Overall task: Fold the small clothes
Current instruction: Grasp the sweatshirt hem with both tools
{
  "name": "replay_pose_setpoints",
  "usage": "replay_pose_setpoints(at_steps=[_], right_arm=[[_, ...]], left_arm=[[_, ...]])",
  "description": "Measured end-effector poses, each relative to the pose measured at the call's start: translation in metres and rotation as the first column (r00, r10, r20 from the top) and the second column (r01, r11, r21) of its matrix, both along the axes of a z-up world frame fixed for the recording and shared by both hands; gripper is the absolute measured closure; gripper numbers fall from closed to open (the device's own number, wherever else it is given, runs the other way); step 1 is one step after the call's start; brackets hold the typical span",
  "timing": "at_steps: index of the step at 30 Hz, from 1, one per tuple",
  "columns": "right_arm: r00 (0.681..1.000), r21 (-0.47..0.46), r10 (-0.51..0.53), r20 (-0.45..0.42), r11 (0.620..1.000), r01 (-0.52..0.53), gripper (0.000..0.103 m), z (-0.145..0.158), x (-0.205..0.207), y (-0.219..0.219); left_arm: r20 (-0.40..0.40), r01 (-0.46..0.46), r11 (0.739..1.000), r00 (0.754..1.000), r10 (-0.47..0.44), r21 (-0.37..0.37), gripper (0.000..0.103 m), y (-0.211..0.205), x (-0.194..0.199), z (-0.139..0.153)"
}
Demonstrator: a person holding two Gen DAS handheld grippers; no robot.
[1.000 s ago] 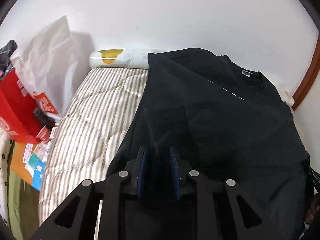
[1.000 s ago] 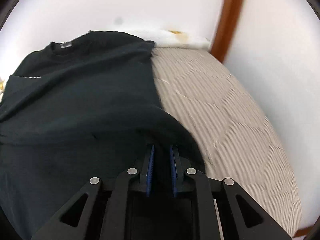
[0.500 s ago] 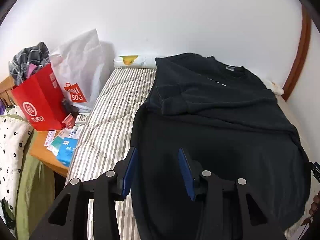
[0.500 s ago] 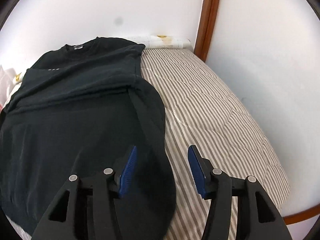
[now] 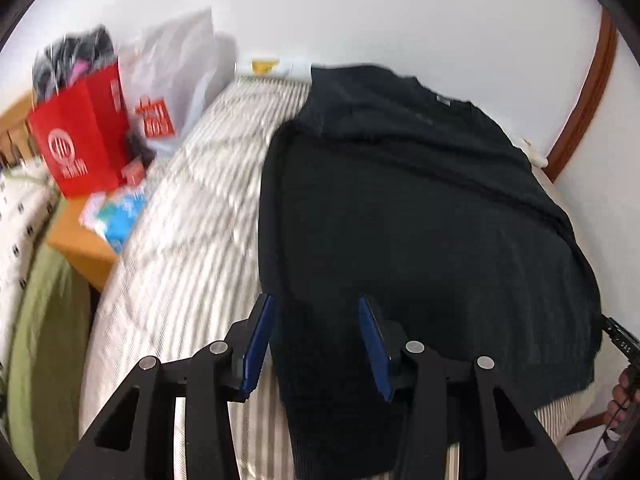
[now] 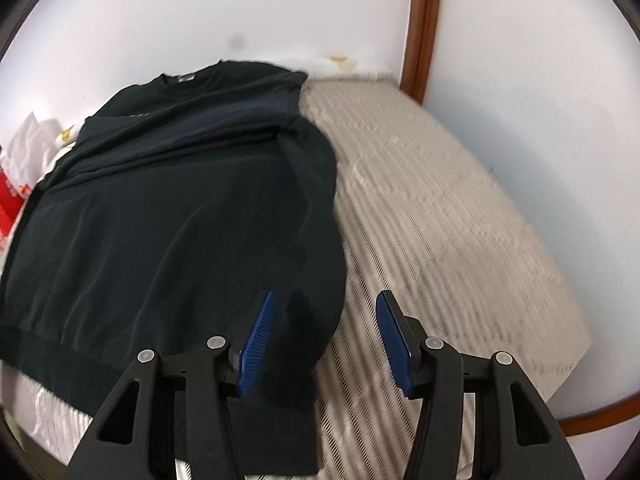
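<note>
A black sweatshirt lies flat on the striped mattress, collar toward the far wall. One sleeve is folded across the chest, and in both views a sleeve runs down along the garment's side. My left gripper hovers open above the left sleeve near the hem, its blue pads clear of the cloth. In the right wrist view the sweatshirt fills the left half. My right gripper stands open over its right edge, half above cloth and half above mattress, holding nothing.
A red paper bag and a white plastic bag stand left of the bed on a wooden stand. Green fabric lies below. A hand shows at the right edge. Brown wooden trim marks the wall corner.
Both grippers were shut on black cloth a second ago. They have let go, opened, and drawn back toward the near edge of the bed, so more of the sweatshirt now shows.
</note>
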State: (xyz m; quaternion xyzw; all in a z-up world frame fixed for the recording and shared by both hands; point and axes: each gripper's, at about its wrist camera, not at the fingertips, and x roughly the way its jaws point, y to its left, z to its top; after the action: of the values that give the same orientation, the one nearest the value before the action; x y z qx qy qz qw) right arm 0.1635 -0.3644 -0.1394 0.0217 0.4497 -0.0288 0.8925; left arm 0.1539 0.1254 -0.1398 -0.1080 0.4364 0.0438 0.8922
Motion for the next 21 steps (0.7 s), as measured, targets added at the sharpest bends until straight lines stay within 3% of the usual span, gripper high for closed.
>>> replay_pose_setpoints(at_steps=[6, 11, 14, 15, 16, 17, 18, 21], right_arm=[[1.000, 0.031, 0.025, -0.012, 0.999, -0.024, 0.044, -0.012, -0.006, 0.005], [0.999, 0.022, 0.032, -0.032, 0.999, -0.032, 0.044, -0.025, -0.004, 0.009], [0.999, 0.026, 0.029, -0.018, 0.999, -0.029, 0.045, -0.031, -0.002, 0.009], [0.999, 0.030, 0.037, -0.004, 0.999, -0.036, 0.047, -0.032, -0.002, 0.009], [0.999, 0.030, 0.037, -0.004, 0.999, -0.036, 0.052, -0.032, -0.002, 0.009], [0.997, 0.046, 0.078, 0.006, 0.996, -0.078, 0.067, -0.033, -0.002, 0.011], [0.997, 0.046, 0.078, 0.006, 0.996, -0.078, 0.092, -0.033, -0.002, 0.011], [0.992, -0.001, 0.128, 0.007, 0.992, -0.128, 0.096, -0.029, -0.002, 0.017]], left_arm=[[-0.052, -0.017, 1.000, 0.998, 0.016, -0.009, 0.061, 0.004, -0.009, -0.026], [-0.019, -0.016, 1.000, 1.000, 0.016, 0.019, 0.061, 0.000, -0.011, -0.029], [-0.019, -0.029, 0.996, 0.999, 0.031, 0.089, 0.074, -0.007, -0.008, -0.029], [-0.017, -0.026, 0.995, 0.999, 0.028, 0.094, 0.085, -0.009, -0.007, -0.029], [-0.018, -0.024, 0.996, 1.000, 0.025, 0.089, 0.089, -0.010, -0.007, -0.029], [-0.023, -0.022, 0.996, 0.999, 0.024, 0.085, 0.092, -0.011, -0.006, -0.029], [-0.026, -0.025, 0.995, 0.999, 0.027, 0.094, 0.095, -0.012, -0.005, -0.028], [-0.025, -0.043, 0.995, 0.999, 0.045, 0.089, 0.096, -0.011, -0.009, -0.027]])
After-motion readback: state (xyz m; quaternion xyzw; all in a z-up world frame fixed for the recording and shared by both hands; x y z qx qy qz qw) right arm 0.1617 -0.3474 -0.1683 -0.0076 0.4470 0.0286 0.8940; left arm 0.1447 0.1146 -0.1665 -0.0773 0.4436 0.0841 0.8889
